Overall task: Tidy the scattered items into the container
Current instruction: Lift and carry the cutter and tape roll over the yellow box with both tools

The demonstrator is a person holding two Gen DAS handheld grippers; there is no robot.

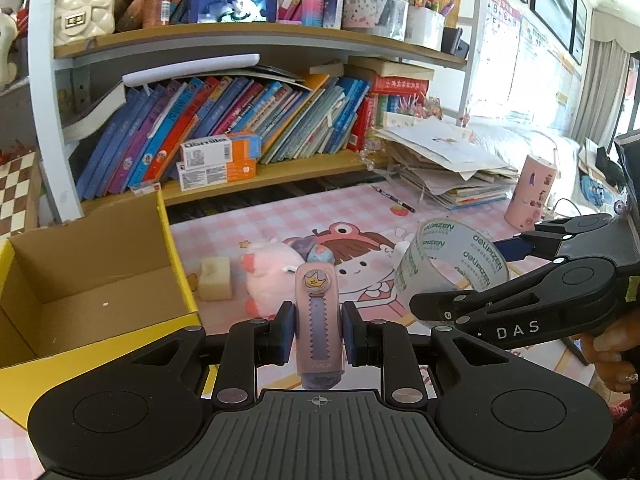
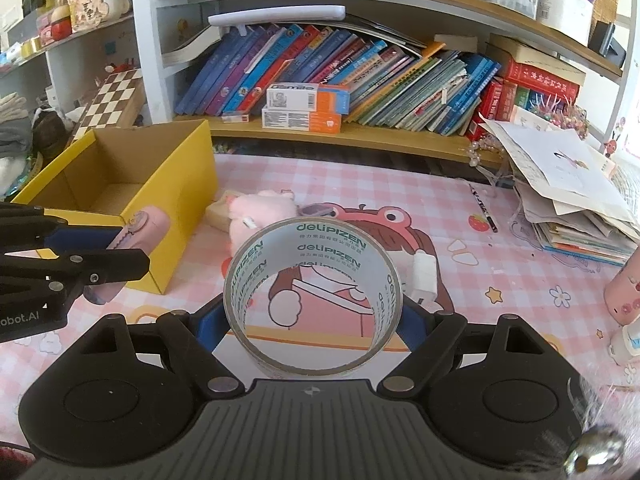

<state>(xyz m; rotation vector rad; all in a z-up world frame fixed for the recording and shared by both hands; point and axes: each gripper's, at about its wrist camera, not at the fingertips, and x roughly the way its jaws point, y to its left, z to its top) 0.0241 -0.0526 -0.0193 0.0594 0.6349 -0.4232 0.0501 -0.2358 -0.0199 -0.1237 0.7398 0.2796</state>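
My left gripper (image 1: 318,330) is shut on a pink utility knife (image 1: 319,320) with a crown sticker, held upright above the desk mat. The same pink utility knife (image 2: 140,240) shows in the right wrist view beside the yellow cardboard box (image 2: 176,184). That open yellow box (image 1: 92,280) stands at the left with nothing visible inside. My right gripper (image 2: 312,320) is shut on a clear tape roll (image 2: 312,240), its blue pads pressing both sides. The tape roll (image 1: 448,264) hangs at the right in the left wrist view. A pink plush toy (image 1: 268,276) lies on the mat.
A beige sponge block (image 1: 215,278) lies beside the plush. A small white piece (image 2: 425,276) and a pencil (image 2: 484,208) rest on the pink checked mat (image 2: 360,184). A paper stack (image 2: 568,184) and a pink cup (image 1: 530,192) stand at the right. Bookshelves (image 2: 320,128) line the back.
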